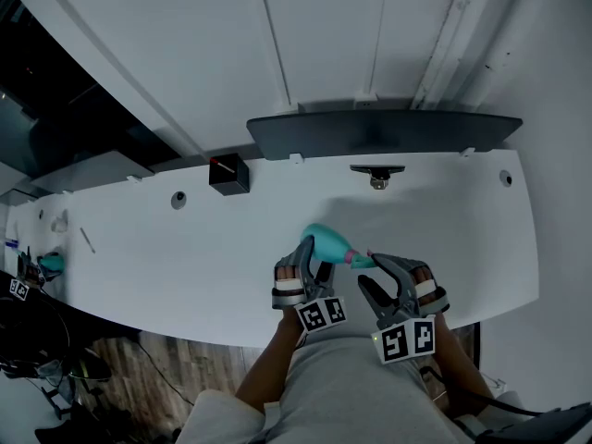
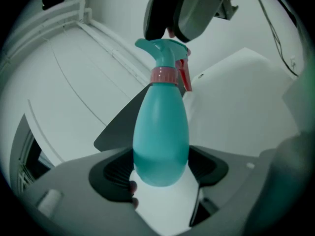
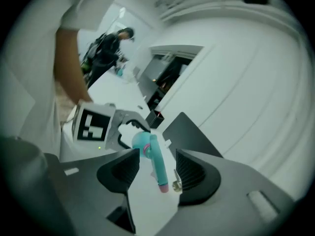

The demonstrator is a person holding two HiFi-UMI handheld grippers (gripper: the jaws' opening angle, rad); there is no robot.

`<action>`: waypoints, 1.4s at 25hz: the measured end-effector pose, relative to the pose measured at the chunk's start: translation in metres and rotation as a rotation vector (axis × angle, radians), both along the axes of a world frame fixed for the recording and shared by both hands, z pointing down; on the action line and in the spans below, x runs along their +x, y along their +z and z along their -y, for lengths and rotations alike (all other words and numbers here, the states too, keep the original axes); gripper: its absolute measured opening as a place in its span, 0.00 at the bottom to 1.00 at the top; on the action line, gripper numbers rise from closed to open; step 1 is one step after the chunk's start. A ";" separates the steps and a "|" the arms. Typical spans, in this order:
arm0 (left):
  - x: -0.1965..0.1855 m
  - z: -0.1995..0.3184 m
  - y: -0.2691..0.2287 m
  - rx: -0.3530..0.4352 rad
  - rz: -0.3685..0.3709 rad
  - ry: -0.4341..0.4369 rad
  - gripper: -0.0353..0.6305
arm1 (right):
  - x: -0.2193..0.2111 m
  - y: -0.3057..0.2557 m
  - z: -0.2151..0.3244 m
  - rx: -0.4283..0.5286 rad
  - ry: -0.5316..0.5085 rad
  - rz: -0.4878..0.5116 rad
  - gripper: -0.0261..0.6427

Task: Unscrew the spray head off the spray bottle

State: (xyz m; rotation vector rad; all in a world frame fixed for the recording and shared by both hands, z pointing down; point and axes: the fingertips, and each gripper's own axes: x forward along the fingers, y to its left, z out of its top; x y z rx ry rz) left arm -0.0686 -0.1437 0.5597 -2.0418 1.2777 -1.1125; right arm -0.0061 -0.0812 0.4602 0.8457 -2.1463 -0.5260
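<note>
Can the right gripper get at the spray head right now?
Probably yes: the spray head lies between the open jaws of the right gripper, nothing blocking; the left gripper clamps the bottle.

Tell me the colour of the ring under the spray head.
Pink; the ring shows best in the left gripper view.

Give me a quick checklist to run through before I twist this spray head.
1. Bottle grip: left gripper shut on the spray bottle: ok.
2. Position: spray head lies between the right gripper jaws: ok.
3. Contact: right gripper pressing on the head: not ok, gaps on both sides.
4. Seating: pink collar sits on the bottle neck: ok.
5. Thread: how far it is loosened: cannot tell.
</note>
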 end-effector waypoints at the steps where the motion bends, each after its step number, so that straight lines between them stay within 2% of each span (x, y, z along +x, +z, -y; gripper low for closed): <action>1: -0.002 0.001 -0.001 -0.001 -0.014 -0.012 0.57 | 0.002 -0.008 0.001 -0.051 0.043 0.138 0.40; 3: -0.004 0.003 -0.005 0.014 -0.017 -0.026 0.57 | 0.009 -0.024 0.000 -0.237 0.153 0.490 0.41; 4: -0.005 0.004 -0.008 0.031 -0.008 -0.030 0.57 | 0.014 -0.029 -0.002 -0.389 0.230 0.710 0.40; 6: -0.008 0.007 -0.014 0.070 0.013 -0.035 0.57 | 0.023 -0.033 -0.004 -0.752 0.393 1.185 0.40; 7: -0.009 0.008 -0.016 0.085 0.020 -0.037 0.57 | 0.025 -0.031 -0.005 -0.911 0.462 1.378 0.40; 8: -0.010 0.010 -0.019 0.097 0.026 -0.038 0.57 | 0.024 -0.028 -0.005 -1.029 0.512 1.502 0.40; 9: -0.010 0.010 -0.020 0.107 0.030 -0.035 0.57 | 0.022 -0.025 -0.006 -1.104 0.546 1.565 0.40; 12: -0.005 0.008 -0.027 0.148 0.043 -0.013 0.57 | 0.022 -0.007 -0.005 -1.231 0.665 1.697 0.40; 14: 0.000 0.005 -0.031 0.179 0.059 0.007 0.57 | 0.027 0.006 0.001 -1.287 0.771 1.803 0.40; 15: 0.004 0.003 -0.032 0.190 0.069 0.019 0.57 | 0.029 0.013 0.004 -1.294 0.813 1.823 0.40; 17: 0.009 -0.001 -0.030 0.196 0.099 0.039 0.57 | 0.033 0.022 0.007 -1.266 0.847 1.777 0.32; 19: 0.009 -0.002 -0.024 0.183 0.121 0.044 0.57 | 0.030 0.021 0.008 -1.201 0.786 1.658 0.22; 20: 0.007 -0.002 -0.022 0.176 0.120 0.042 0.57 | 0.026 0.018 0.009 -1.164 0.736 1.582 0.20; 22: 0.006 -0.002 -0.021 0.162 0.108 0.039 0.57 | 0.018 0.014 0.007 -1.061 0.627 1.362 0.19; 25: 0.008 -0.003 -0.018 0.146 0.103 0.041 0.57 | 0.013 0.013 0.004 -0.782 0.440 0.844 0.17; 27: 0.010 -0.004 -0.015 0.130 0.094 0.036 0.57 | 0.011 0.013 0.002 -0.633 0.351 0.572 0.17; 31: 0.008 -0.004 -0.011 0.107 0.084 0.019 0.57 | 0.003 0.014 0.001 -0.460 0.238 0.273 0.17; 35: 0.006 -0.002 -0.014 0.110 0.078 0.016 0.57 | -0.003 0.013 -0.004 -0.199 0.077 -0.060 0.16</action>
